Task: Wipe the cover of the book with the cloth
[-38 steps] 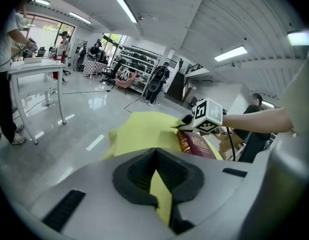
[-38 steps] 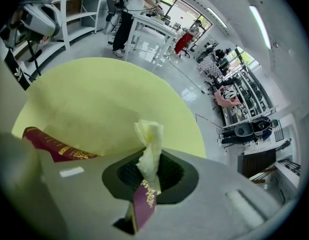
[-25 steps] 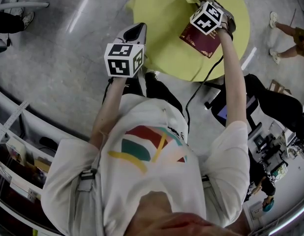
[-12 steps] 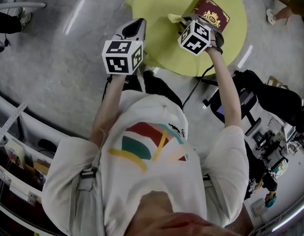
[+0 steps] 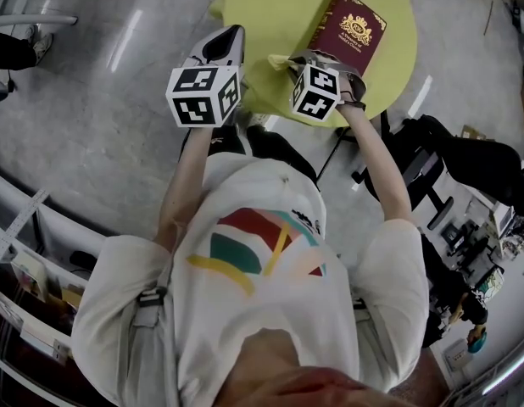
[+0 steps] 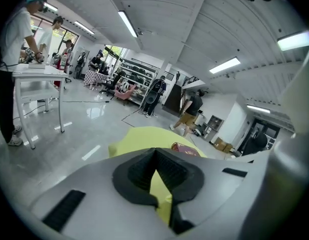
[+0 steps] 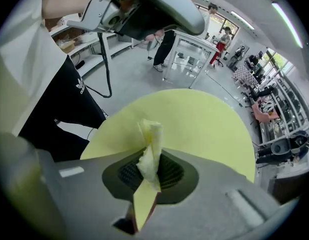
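hovering at the left, the left gripper (image 6: 155,158) has its jaws pressed together on nothing, off the near-left edge of the round yellow table (image 5: 270,7). the cloth (image 7: 149,139), a pale yellow wad, is pinched in the right gripper (image 7: 150,173), which points steeply down at bare table just beside the book. the book (image 5: 350,30) lies cover up on the right part of the table, untouched by either tool. looks like a gap between wiping passes. next move needs the cloth carried right onto the cover, pressed down and dragged across.
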Demonstrator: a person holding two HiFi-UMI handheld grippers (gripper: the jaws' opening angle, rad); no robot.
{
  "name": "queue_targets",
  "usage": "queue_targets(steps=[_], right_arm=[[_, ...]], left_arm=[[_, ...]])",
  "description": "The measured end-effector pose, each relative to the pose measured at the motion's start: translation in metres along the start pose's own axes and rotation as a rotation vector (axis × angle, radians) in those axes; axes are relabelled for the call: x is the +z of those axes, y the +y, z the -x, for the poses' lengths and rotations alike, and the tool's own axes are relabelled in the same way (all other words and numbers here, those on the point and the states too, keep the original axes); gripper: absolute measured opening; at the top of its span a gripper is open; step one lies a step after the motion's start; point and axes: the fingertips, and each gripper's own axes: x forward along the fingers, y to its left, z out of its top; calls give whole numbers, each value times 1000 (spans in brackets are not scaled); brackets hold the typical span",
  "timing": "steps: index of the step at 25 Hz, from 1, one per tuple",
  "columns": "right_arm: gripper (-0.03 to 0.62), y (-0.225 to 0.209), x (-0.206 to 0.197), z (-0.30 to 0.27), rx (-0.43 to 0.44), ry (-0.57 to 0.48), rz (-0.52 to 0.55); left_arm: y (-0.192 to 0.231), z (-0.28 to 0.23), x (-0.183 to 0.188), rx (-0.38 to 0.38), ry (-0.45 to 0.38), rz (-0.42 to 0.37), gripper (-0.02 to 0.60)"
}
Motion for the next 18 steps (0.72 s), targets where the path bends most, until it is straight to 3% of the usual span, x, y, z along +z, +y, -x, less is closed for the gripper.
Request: queue_targets(steps=[9,13,18], right_arm=[[29,-24,7,11,-67,-46,-44],[29,-71,19,47,-195,-133,-151],[29,-129,29,132,-425,-296,-309]], left_arm=[[-11,-2,14,-16,-32,-25,15],[-33,-3,48,-53,-84,-79,15],[-62,3,96,-96,-167,-174,15]])
